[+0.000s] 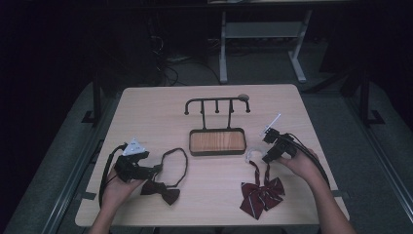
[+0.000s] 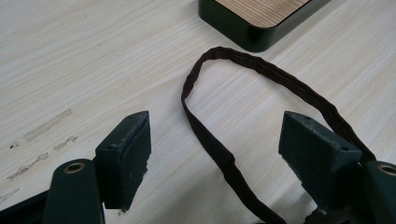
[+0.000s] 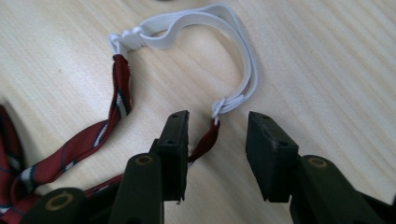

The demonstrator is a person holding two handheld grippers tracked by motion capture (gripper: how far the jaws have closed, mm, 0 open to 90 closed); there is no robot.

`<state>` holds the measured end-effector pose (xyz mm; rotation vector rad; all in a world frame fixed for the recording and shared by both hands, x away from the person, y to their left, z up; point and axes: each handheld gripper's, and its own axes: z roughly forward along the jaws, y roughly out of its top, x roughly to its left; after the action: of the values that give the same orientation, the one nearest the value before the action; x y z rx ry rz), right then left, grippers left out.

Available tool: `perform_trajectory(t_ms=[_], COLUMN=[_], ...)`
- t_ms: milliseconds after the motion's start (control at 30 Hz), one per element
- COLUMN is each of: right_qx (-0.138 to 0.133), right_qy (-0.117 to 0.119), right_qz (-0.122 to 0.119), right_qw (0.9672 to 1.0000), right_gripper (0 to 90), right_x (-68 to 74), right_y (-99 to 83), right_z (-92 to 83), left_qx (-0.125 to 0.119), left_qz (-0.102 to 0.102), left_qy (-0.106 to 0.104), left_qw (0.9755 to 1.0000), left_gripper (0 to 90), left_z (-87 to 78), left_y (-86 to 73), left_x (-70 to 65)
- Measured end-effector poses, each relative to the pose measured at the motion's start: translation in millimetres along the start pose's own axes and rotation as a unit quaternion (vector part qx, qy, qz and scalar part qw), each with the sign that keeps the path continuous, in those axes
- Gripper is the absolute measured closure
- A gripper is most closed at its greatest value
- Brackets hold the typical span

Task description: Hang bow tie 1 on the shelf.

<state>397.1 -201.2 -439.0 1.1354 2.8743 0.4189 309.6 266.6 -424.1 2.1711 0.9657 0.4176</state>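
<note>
The right gripper (image 1: 269, 146) sits low over the right half of the surface (image 1: 146, 117), at the far end of the striped bow tie (image 1: 262, 194). Its jaws stand partly open, one on each side of the red strap end where the strap joins the white elastic loop (image 3: 224, 32). The strap lies just beside the left jaw in the right gripper view; the pads do not press on it. The bow itself lies near the front edge of the surface, with its straps running away from the person to the elastic loop.

The left gripper (image 1: 157, 169) rests on the left half of the surface, held level and pointing right. Its jaws are wide open. In the left gripper view, the dark strap (image 2: 261, 74) of the dark bow tie (image 1: 161, 190) runs between the two jaws and passes close to the right one; no pad clamps it. The dark bow lies at the near left, just beside the left gripper, and its strap forms a loop reaching toward the tray.

The tray (image 1: 217, 152) has a wooden floor and a dark rim, and stands at the centre of the surface. A black hook rack (image 1: 217, 103) rises from its far side.
</note>
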Motion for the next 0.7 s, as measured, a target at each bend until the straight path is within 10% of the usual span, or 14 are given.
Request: perform_trajectory(t_ms=[700], right_qx=[0.003], right_qy=[-0.025], right_qz=[-0.012], right_qw=[0.9996], right_gripper=[86.5], right_x=[5.4], right_y=[2.8], right_z=[-2.0], left_qx=[-0.01], left_qz=[-0.003], left_qy=[-0.003], left_qw=[0.9999], left_gripper=[25.8], left_z=[-1.6], left_y=[0.7], left_x=[-0.6])
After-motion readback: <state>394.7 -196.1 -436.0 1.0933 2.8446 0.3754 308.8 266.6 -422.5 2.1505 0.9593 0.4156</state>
